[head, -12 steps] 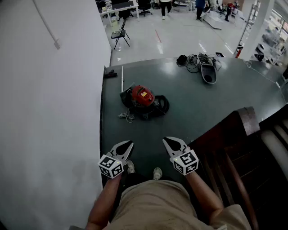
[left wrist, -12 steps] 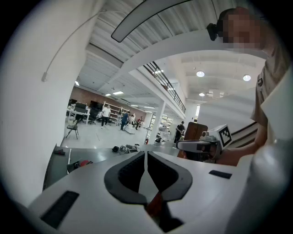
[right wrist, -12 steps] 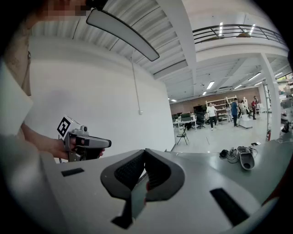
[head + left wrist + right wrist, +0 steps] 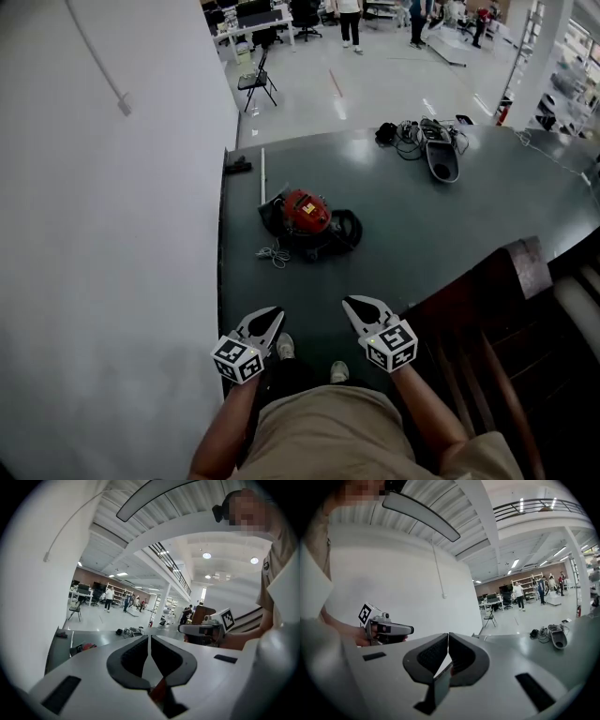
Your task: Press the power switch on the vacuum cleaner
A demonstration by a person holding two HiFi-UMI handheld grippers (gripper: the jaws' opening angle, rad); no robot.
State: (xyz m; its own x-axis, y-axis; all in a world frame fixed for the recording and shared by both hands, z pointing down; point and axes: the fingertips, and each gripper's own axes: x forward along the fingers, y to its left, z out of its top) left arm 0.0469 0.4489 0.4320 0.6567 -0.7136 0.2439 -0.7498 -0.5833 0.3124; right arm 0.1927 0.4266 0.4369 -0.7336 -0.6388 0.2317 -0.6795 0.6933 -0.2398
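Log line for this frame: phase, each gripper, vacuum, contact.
phase: pre-contact, switch not yet pressed | left gripper: shut, empty | right gripper: shut, empty | vacuum cleaner: on dark floor ahead, untouched

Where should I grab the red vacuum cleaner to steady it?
Probably the black hose loop on the right of the vacuum cleaner, from above with the right hand-held gripper: its red dome looks too broad and smooth for the jaws. No handle shows from here.
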